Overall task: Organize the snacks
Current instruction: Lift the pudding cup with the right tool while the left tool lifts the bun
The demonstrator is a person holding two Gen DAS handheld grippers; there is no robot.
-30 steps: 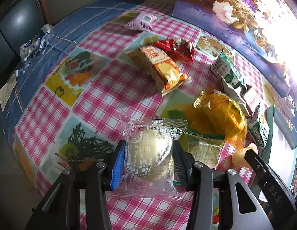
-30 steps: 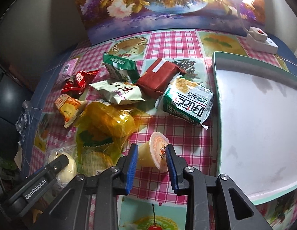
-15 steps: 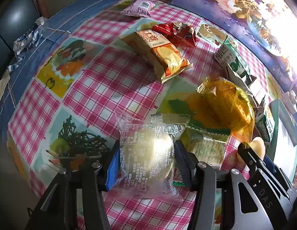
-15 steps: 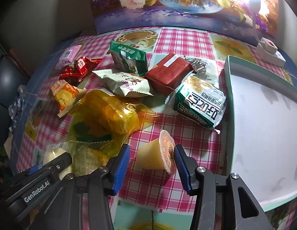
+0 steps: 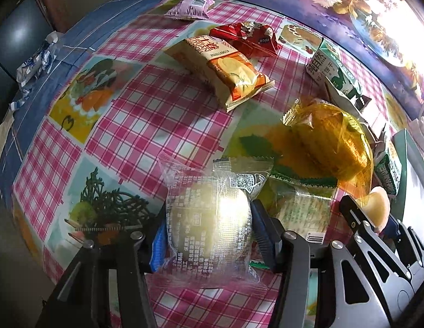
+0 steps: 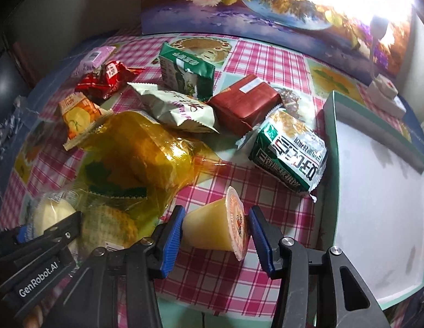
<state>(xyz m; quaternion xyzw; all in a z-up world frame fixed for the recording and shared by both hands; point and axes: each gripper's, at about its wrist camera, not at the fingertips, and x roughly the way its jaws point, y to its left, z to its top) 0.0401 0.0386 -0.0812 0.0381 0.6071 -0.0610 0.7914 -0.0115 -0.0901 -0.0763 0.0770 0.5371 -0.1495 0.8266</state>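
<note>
My left gripper [image 5: 208, 235] is shut on a clear-wrapped pale round pastry [image 5: 209, 224], just above the checked tablecloth. My right gripper [image 6: 214, 235] is open, its blue pads on either side of a yellow jelly cup [image 6: 217, 227] that lies on its side on the cloth. The pads stand apart from the cup. The pastry also shows in the right wrist view [image 6: 52, 216], at the lower left. A yellow cellophane-wrapped cake [image 6: 141, 153] lies between the two grippers.
A white tray with a green rim [image 6: 376, 205] lies to the right. Snack packs crowd the middle: green-white bag [image 6: 291, 153], red-brown pack [image 6: 244, 104], white bag [image 6: 176, 109], green carton [image 6: 184, 71], orange bag [image 5: 225, 71], red pack [image 5: 244, 38], pink pack [image 5: 190, 8]. A flower picture [image 6: 266, 2] stands behind.
My right gripper has opened and let go of the jelly cup, which now lies between its pads. My left gripper still holds the pastry and has shifted forward slightly.
</note>
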